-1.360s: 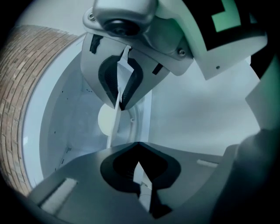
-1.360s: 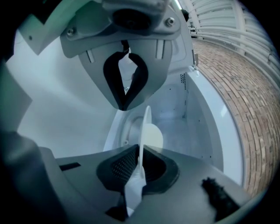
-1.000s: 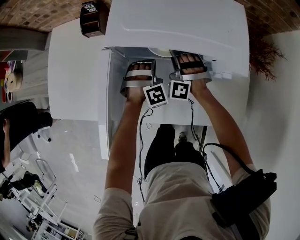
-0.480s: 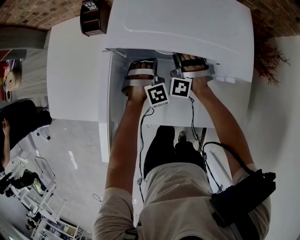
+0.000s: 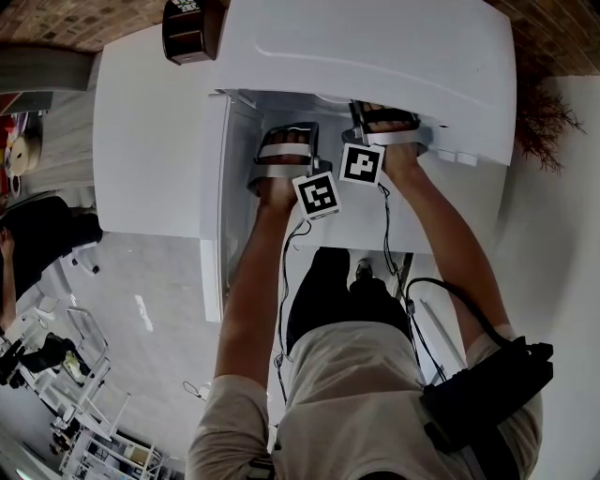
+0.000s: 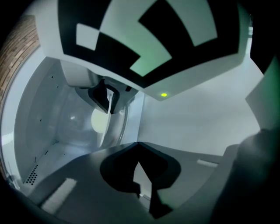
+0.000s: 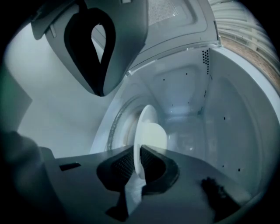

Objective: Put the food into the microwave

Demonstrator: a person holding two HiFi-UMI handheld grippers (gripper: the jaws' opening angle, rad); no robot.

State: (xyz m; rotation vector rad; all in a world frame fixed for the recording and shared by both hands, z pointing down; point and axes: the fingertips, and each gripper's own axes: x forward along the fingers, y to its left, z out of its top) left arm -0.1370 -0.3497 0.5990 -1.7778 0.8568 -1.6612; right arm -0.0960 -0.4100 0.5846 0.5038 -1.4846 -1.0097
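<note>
The white microwave (image 5: 375, 56) sits on a white bench (image 5: 150, 122) next to some brick (image 5: 66, 23). Its door (image 5: 213, 216) is wide open. Both grippers are inside it. The right gripper (image 7: 135, 168) has its jaws tight on the rim of a white plate (image 7: 141, 131). The pale round food (image 7: 156, 136) is on the plate. The left gripper (image 6: 142, 175) has its jaws closed together on nothing. A dark box (image 5: 187, 28) stands on the bench.

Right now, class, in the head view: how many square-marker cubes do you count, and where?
2. One marker cube is on the left gripper, nearer the person; the other is on the right gripper beside it, at the open microwave. None seems hidden.
</note>
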